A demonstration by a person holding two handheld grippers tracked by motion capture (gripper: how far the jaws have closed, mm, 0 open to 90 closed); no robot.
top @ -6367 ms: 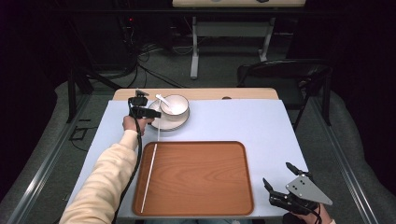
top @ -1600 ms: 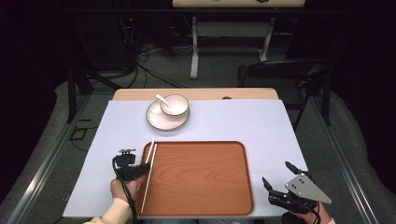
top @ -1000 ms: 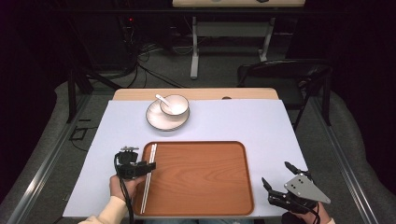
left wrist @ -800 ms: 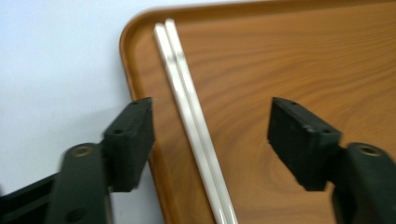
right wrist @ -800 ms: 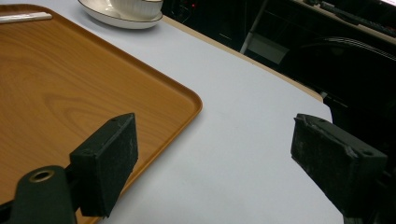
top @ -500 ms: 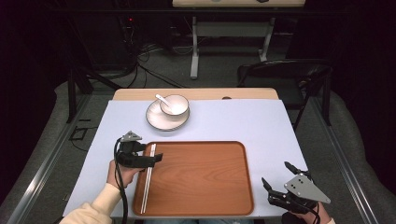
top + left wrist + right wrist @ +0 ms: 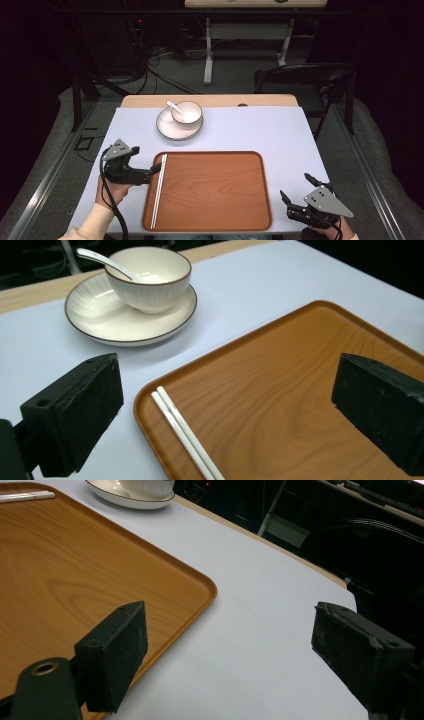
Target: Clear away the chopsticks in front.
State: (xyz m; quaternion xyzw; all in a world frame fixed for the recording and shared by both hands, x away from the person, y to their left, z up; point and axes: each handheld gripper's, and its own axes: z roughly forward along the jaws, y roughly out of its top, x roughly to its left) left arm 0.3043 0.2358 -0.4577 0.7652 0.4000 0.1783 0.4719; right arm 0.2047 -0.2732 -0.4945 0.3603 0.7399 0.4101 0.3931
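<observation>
The pair of white chopsticks (image 7: 159, 190) lies flat inside the wooden tray (image 7: 210, 220), side by side along its left rim, running from the far left corner toward the near edge. In the left gripper view the two chopsticks (image 7: 185, 432) sit between the jaws, touching each other and just inside the tray (image 7: 300, 390) rim.

The step in hand looks like handling the chopsticks on the tray. To do it well, the left gripper (image 7: 150, 172) should come down straddling both sticks at once, jaws square across their length, and close only once the pads are level with them, so neither stick rolls away or pivots over the rim. Gripping nearer the middle than the tip would keep them from tipping.

The left gripper (image 7: 220, 390) is spread wide and holds nothing; its jaws hover at the tray's far left corner, one over the table (image 7: 280, 135) and one over the tray, and whether they touch either surface cannot be told. The right gripper (image 7: 300, 200) rests near the tray's near right corner, also wide apart and empty, with the tray corner (image 7: 150, 565) below its left jaw.

Farther back on the table a white bowl (image 7: 186, 112) with a spoon (image 7: 175, 106) stands on a saucer (image 7: 167, 131), well apart from the tray.
</observation>
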